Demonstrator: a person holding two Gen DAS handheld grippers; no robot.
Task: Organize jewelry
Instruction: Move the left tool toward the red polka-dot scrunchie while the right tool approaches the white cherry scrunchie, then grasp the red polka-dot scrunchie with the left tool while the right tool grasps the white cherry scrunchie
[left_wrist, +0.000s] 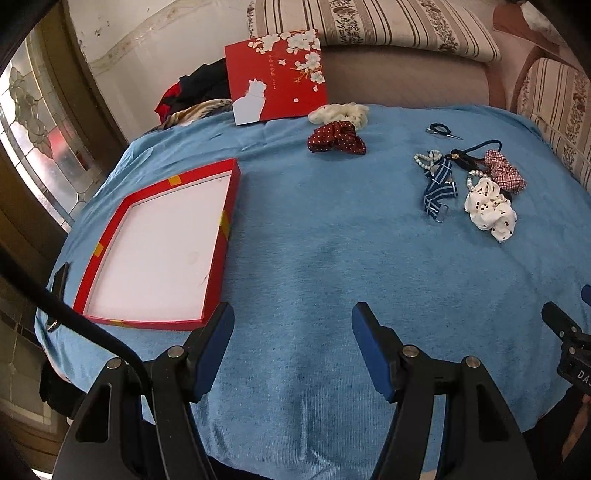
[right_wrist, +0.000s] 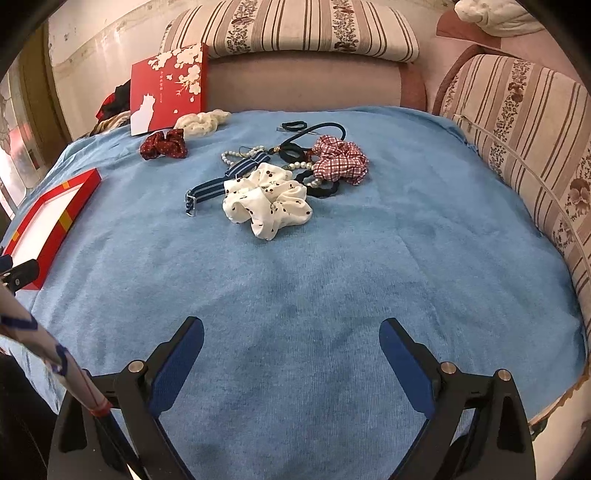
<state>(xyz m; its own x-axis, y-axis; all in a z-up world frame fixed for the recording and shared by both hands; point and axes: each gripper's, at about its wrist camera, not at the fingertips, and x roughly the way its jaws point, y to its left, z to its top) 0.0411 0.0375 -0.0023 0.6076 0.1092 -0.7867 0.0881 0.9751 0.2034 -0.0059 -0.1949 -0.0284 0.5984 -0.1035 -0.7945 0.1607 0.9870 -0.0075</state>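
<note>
An open red box (left_wrist: 229, 206) with a white inside lies at the left of the blue cloth; it also shows in the right wrist view (right_wrist: 79, 199). A pile of hair ties and jewelry lies at the right: a white dotted scrunchie (left_wrist: 489, 212) (right_wrist: 266, 201), a red checked scrunchie (left_wrist: 504, 171) (right_wrist: 341, 158), a blue striped strap (left_wrist: 437, 186) (right_wrist: 221, 182), pearl strings (left_wrist: 424, 158) (right_wrist: 231, 157) and black bands (right_wrist: 321, 190). My left gripper (left_wrist: 293, 317) is open and empty above the cloth. My right gripper (right_wrist: 291, 334) is open and empty, short of the pile.
A dark red dotted scrunchie (left_wrist: 336, 137) (right_wrist: 164, 144) and a cream scrunchie (left_wrist: 340, 110) (right_wrist: 201, 122) lie near the box's red lid (left_wrist: 275, 74) (right_wrist: 168, 86), which leans upright at the back. Striped cushions (right_wrist: 517, 140) border the cloth at the back and right.
</note>
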